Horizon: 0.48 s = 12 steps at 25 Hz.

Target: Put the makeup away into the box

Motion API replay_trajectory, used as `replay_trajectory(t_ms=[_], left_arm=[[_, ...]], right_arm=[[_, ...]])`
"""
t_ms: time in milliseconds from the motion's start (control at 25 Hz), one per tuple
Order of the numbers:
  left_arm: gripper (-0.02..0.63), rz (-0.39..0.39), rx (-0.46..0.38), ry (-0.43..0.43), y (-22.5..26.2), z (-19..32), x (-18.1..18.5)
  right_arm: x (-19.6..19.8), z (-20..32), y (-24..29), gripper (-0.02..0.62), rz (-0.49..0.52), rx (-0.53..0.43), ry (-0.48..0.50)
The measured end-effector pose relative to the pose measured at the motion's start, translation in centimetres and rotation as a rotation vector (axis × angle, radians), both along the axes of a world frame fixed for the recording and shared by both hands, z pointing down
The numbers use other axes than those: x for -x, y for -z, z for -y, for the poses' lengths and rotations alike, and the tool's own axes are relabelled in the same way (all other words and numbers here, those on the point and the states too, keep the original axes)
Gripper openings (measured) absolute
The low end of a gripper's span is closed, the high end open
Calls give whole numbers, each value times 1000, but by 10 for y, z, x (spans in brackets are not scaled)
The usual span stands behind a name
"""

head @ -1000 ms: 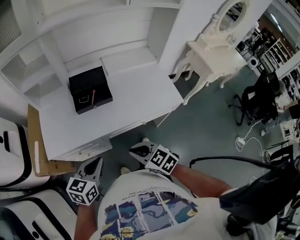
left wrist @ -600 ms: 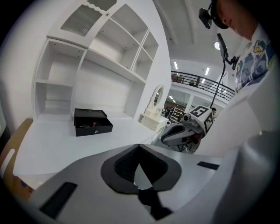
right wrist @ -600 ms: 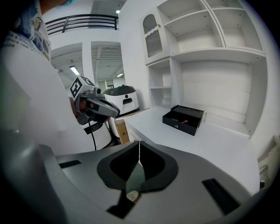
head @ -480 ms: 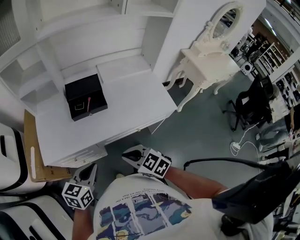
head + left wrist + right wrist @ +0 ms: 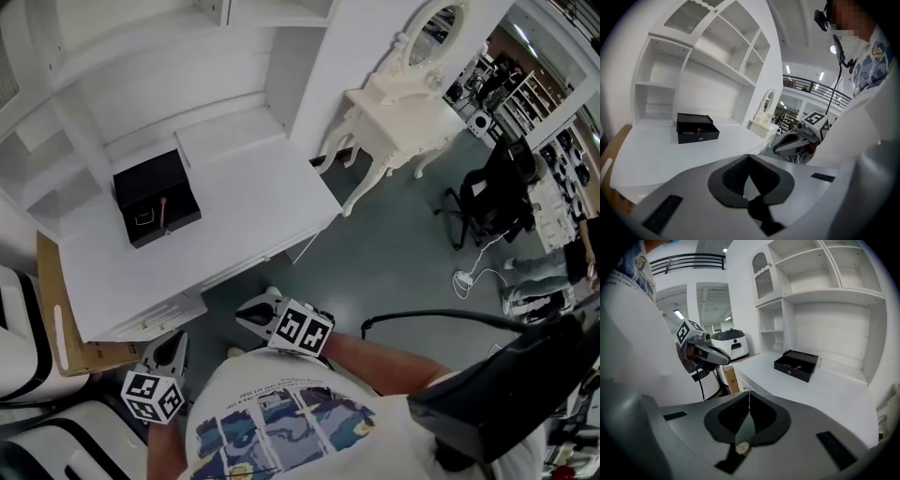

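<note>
- Desk point(image 5: 234, 202), white with shelves rising behind it, fills the upper left of my head view and carries one box on its top
- Dressing table point(image 5: 403, 108), white with an oval mirror, stands on the floor to the desk's right, apart from it
- Black box point(image 5: 150, 192) sits open on the left part of the desk top, near the shelves and well apart from both my grippers
- My left gripper point(image 5: 749, 157) hangs low off the desk's front edge, close to my body; its jaws are pressed together with nothing between them
- My right gripper point(image 5: 246, 314) is near it, also short of the desk, jaws closed tight and empty
- Makeup point(image 5: 166, 212), a slim stick with a red end, lies inside the box towards its front wall
</note>
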<state>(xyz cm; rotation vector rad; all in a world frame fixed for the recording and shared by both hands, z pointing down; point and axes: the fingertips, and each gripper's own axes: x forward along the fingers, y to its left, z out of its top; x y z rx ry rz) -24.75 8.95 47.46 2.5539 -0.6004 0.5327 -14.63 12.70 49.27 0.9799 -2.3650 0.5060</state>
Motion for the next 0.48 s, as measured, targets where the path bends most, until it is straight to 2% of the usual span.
replay_trajectory(t_ms=[320,480], left_arm=[[14,6,12,10,-9,11,9],[14,-17,8,-41,-19,20,-9]], right_arm=[[2,10,-6,28,-5,13,0],[-20,11,-8,28,-31,10,-66]])
